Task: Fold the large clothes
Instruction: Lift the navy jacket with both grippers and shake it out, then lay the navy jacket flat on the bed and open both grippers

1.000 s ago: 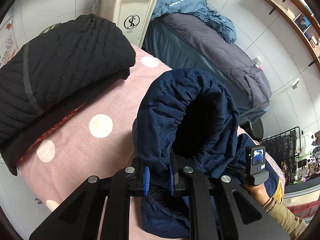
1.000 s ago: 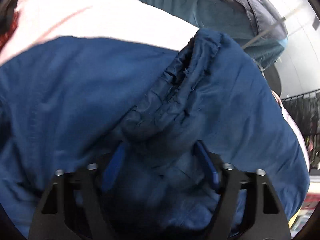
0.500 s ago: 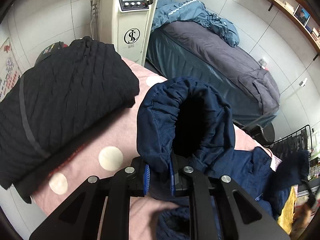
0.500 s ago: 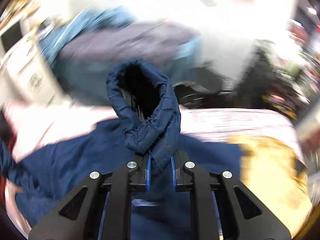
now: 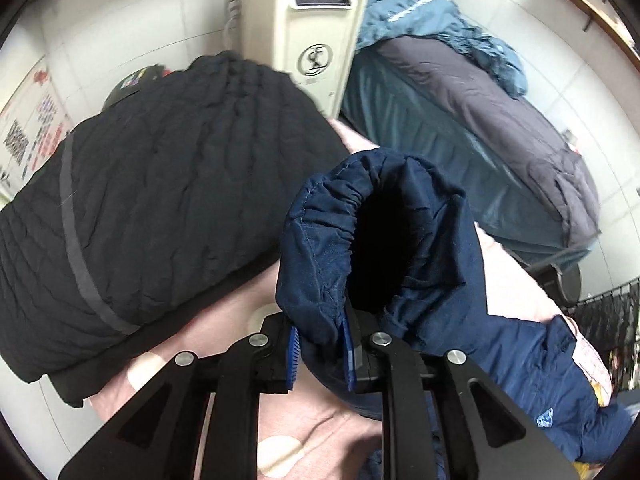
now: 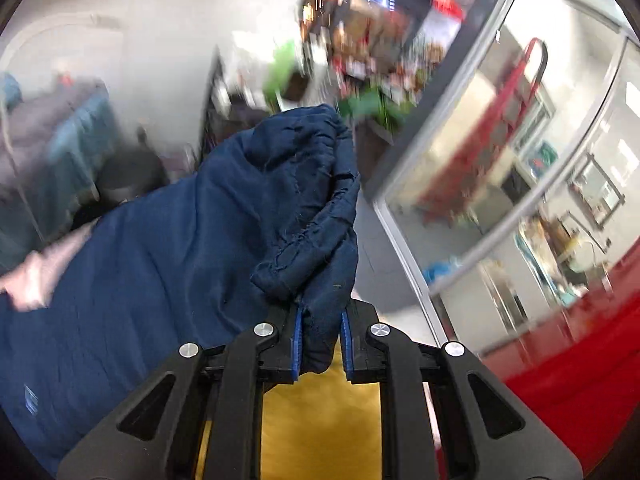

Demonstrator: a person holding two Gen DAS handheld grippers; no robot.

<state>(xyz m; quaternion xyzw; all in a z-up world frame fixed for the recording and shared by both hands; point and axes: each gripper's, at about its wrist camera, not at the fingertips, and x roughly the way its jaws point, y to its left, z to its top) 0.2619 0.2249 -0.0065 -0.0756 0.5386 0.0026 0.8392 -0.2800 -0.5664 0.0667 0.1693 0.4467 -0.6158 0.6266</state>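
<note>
A folded black quilted jacket point(image 5: 160, 216) lies at the left end of the bed point(image 5: 224, 416), whose pink cover has pale dots. Behind it stands a cream machine point(image 5: 316, 36) with a small screen on the white tiled floor, and right of that a second bed point(image 5: 472, 120) with teal and grey covers. The left gripper point(image 5: 322, 354) pinches a gathered cuff of the navy jacket point(image 5: 520, 360), its jaws having just eased apart slightly. The right gripper point(image 6: 320, 346) pinches the other cuff, lifted; the jacket trails left towards the bed. Beyond are blurred shelves and glass doors point(image 6: 500, 168).
</note>
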